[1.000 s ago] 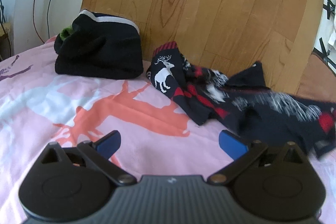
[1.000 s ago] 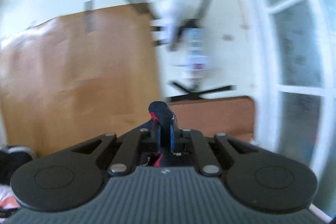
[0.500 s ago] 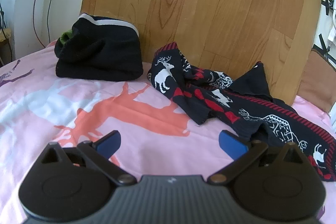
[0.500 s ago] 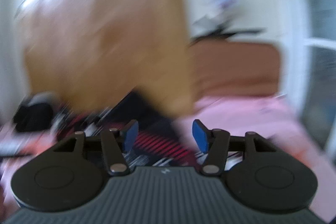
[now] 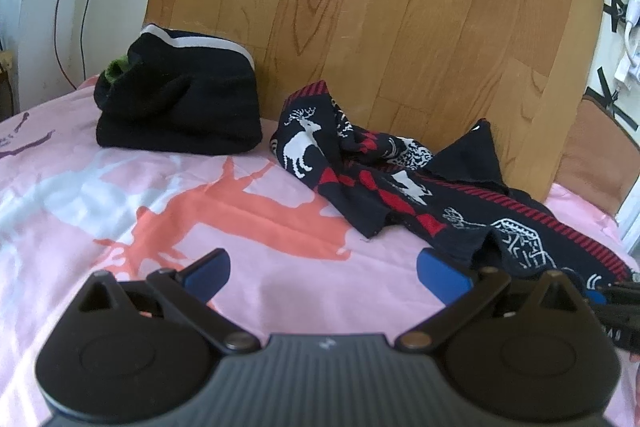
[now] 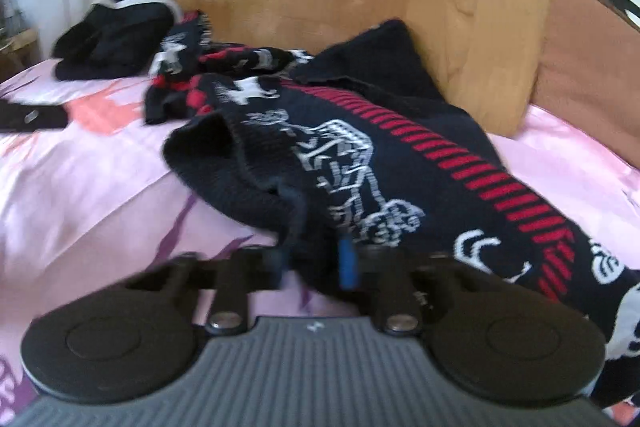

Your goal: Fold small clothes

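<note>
The right hand-held gripper has dropped to the bed, its jaws just closing onto the patterned sweater's edge.

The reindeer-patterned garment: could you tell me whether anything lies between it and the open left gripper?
Nothing visible does. Only bare pink bedsheet lies between the open left gripper and the reindeer-patterned garment. The folded black garment sits off to the left, and the right gripper already pinches the patterned garment's near edge.
</note>
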A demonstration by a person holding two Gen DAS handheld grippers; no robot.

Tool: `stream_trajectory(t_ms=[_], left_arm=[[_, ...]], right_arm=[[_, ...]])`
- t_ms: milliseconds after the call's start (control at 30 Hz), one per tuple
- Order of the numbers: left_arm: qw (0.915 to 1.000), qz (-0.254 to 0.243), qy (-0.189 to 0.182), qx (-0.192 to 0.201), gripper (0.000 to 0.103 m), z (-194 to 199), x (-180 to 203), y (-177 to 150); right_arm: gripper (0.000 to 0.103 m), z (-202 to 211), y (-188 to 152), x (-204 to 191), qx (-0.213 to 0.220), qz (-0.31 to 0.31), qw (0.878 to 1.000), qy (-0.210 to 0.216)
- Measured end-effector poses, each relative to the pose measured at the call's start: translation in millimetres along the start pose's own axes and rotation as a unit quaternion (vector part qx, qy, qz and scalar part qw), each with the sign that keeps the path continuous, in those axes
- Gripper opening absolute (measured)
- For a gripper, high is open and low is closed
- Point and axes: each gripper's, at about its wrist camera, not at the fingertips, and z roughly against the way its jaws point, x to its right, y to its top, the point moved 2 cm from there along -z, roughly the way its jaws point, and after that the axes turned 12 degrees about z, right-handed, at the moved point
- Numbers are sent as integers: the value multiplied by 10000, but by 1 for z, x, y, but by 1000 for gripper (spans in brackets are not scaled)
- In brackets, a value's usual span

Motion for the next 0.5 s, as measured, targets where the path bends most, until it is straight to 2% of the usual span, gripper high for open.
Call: stream_trajectory(t_ms=[67,167,200,267,400,500], left_arm=[[9998,72,-165,-43,103,1,-2,1],[9976,337,-567,-218,103,4,-9,4],[9964,455,-675,-247,103,6,-12,5],[9939,696,-847,-119,103,19,-23,10],[9942,783,-670,307,103,56,-49,19],[9928,889,-612,516,103,89,-70,23]], right_arm=[[19,7,3,4,37,-320,9992,218],[18,35,11,0,265,-996,9875,1195],[18,47,17,-4,390,-1068,9824,1485],[19,66,28,-15,467,-988,9795,1690],[18,90,45,-38,575,-958,9628,2459],[18,99,60,-64,704,-955,9430,3109]])
